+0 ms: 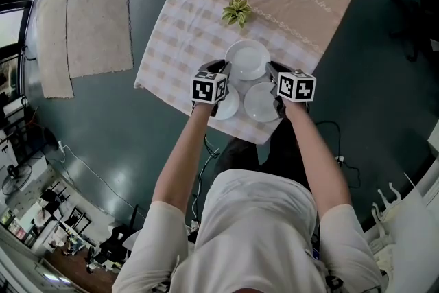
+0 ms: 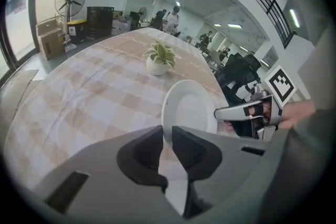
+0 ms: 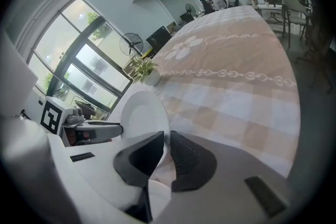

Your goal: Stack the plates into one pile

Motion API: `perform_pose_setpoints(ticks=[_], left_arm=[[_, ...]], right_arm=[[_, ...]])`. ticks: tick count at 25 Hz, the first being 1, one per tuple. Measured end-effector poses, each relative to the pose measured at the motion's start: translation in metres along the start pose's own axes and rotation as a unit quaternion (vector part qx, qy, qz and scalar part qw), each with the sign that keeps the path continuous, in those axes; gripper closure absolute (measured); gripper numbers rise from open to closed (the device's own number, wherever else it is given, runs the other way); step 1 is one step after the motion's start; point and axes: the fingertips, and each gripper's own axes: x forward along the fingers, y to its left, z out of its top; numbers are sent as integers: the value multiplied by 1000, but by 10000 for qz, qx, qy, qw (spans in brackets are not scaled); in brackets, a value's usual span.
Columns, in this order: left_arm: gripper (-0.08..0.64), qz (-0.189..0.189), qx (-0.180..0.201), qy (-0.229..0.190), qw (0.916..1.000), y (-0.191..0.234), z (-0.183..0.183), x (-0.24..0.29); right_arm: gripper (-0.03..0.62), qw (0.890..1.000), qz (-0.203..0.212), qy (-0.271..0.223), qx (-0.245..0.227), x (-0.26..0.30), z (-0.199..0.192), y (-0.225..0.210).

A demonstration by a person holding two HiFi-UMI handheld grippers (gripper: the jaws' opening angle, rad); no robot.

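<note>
Both grippers are on one plate: the white round glossy plate (image 1: 247,57) lying just on the person's side of the small green potted plant in its white pot (image 1: 236,11). The left gripper (image 2: 167,131) has its jaws narrow, pinching that plate's rim. The right gripper (image 3: 166,136) is pinched the same way on the opposite rim. Can't tell whether the plate is off the beige checked tablecloth (image 1: 178,31) yet. The two other white plates (image 1: 263,103) lie side by side further from the plant, toward the person, w/ the left one partly under the left gripper. Main risk, imo: only a thin bit of slick rim sits btwn each pair of pads, so the plate could slide out if either hand pulls outward or squeezes less than the other. If one hand rises faster or rolls, the plate tips and may pivot out of the looser grip, dropping onto the pair below and chipping them. Next risk is the set-down. It has to come away from the plant onto one of those two, and an off-centre landing would leave it rocking or make it shove the lower plate. Those two look to be near the cloth's hanging edge on the side away from the plant, so a shove that way could send one off. A jaw tip catching the cloth could also drag it, plant incl.
</note>
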Motion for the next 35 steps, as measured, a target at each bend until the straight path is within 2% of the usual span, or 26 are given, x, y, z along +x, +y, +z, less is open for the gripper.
perform_pose_setpoints(ticks=[14, 22, 35], left_arm=[[506, 23, -182, -354, 9992, -26, 11, -27], [508, 17, -276, -417, 9987, -46, 4, -38], [511, 56, -464, -281, 9985, -74, -34, -42]], right_arm=[[534, 9997, 65, -41, -245, -34, 8, 11], [534, 9988, 87, 148, -450, -55, -1, 13], [534, 9958, 82, 549, -729, -76, -37, 4]])
